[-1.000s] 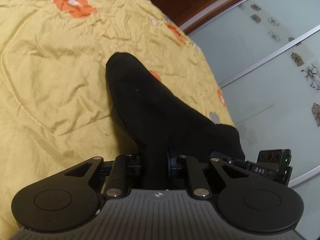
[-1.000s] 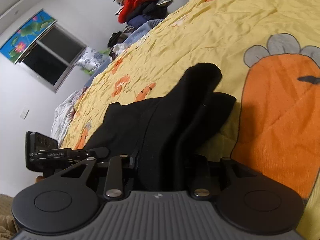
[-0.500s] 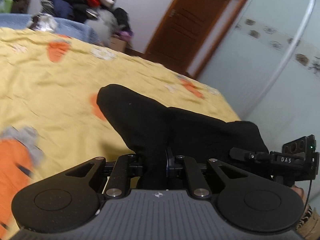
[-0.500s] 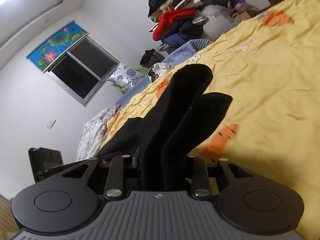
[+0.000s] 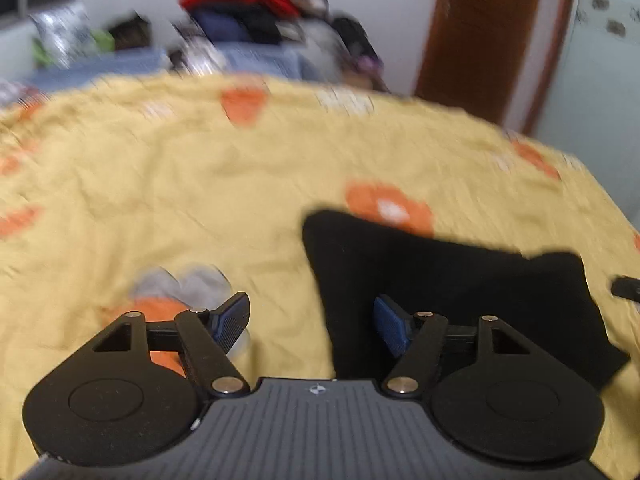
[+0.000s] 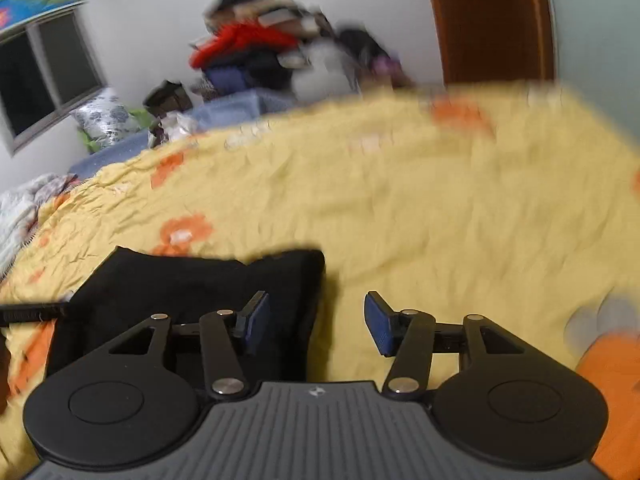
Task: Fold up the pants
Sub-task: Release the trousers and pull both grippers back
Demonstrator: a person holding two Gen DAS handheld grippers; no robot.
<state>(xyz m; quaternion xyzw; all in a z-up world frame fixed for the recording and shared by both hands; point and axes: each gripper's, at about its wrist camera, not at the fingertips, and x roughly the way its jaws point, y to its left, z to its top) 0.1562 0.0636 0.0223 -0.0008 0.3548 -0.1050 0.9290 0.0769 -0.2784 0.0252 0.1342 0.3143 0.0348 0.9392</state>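
A: Any writing or brand to read?

B: None legible. Only a small pale emblem moulded at the front edge of the ribbed housing, in both wrist views. Blurred pictures, both of them.

A: Left gripper (image 5: 312,322)?

B: Jaws wide apart, just been opening, gripping nothing. Blue ribbed pads (image 5: 390,330) showing bare. Between them mostly yellow bedspread (image 5: 168,184), plus the left edge of the black pants (image 5: 448,276).

A: Pants relative to those jaws?

B: Lying flat on the bed as a folded dark slab, ahead and off to the right in the left wrist view. Right pad seen against the black cloth; whether touching it, cannot tell. Left pad over the bedspread, near a grey and orange carrot print (image 5: 176,292).

A: Right gripper (image 6: 316,320)?

B: Jaws likewise parted, just been opening, though less widely, and empty. Pants (image 6: 192,284) ahead and to the left here, right edge of the fabric reaching into the gap beside the left pad (image 6: 256,322). Right pad over plain yellow bedspread (image 6: 420,208).

A: Anything else?

B: Heap of clothes (image 6: 256,52) beyond the bed, red garment on top; brown wooden door (image 6: 492,20) to the right; window (image 6: 44,68) at left.
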